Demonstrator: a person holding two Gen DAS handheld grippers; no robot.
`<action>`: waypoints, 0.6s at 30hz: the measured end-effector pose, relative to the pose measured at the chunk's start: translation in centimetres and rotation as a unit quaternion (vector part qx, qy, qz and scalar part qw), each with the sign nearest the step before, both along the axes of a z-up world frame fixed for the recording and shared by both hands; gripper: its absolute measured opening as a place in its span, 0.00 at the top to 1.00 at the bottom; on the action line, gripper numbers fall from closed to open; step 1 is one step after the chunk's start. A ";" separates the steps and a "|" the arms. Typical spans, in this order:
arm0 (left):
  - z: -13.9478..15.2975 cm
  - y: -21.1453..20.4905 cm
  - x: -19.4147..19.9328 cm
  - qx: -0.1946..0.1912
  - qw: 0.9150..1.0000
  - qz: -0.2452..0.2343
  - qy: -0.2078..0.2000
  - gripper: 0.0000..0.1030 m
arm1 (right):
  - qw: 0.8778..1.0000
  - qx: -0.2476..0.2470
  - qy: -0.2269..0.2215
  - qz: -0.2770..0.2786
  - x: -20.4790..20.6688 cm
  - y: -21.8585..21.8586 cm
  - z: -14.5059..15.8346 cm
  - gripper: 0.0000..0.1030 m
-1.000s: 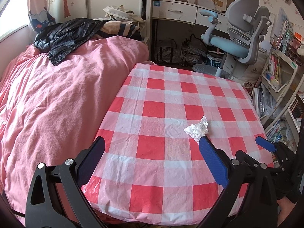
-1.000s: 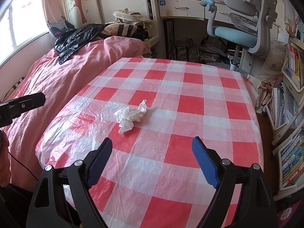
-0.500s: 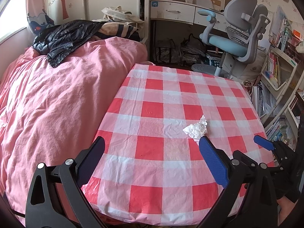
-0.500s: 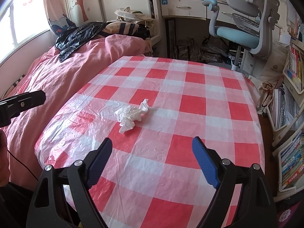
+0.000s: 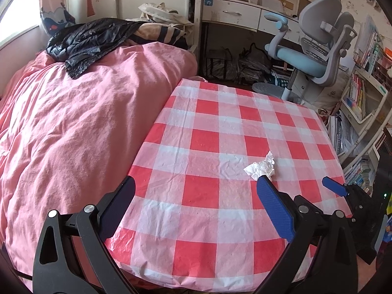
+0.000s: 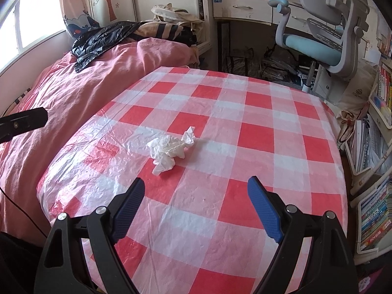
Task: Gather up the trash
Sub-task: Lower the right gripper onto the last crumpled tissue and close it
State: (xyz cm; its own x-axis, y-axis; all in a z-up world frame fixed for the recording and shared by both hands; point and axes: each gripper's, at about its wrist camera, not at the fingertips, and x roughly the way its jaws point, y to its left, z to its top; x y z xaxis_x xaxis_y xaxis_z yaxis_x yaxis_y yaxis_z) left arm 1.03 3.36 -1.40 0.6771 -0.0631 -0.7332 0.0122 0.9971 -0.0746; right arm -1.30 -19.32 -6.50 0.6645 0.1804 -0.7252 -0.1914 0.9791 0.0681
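A crumpled white tissue (image 6: 170, 148) lies on the table with the red and white checked cloth (image 6: 257, 137). My right gripper (image 6: 196, 183) stands open near the table's front edge, with the tissue a little beyond and to the left of its left pad. In the left wrist view the same tissue (image 5: 261, 167) sits just past the tip of the right finger (image 5: 272, 205) of my left gripper (image 5: 194, 183), which is open and holds nothing. The right gripper's blue fingertip (image 5: 334, 187) shows at that view's right side.
A bed with a pink quilt (image 5: 73, 127) borders the table's left side, with a black jacket (image 5: 90, 39) at its far end. A blue and grey desk chair (image 6: 325, 39) and a white desk (image 6: 245, 7) stand behind the table. Bookshelves (image 6: 377, 196) line the right side.
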 end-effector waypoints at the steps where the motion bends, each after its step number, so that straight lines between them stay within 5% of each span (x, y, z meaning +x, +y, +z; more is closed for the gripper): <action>1: 0.1 0.5 0.2 -0.005 1.000 0.007 0.001 0.07 | 1.000 -0.001 -0.001 0.001 0.1 0.1 0.0 0.20; 10: -0.1 3.7 1.3 -0.042 0.997 0.057 0.012 0.07 | 1.000 0.000 -0.001 0.015 1.5 1.2 -0.2 0.20; 18: -0.2 1.9 1.7 -0.024 0.999 0.032 0.013 0.07 | 0.999 0.003 0.005 0.033 4.2 2.6 -0.9 0.20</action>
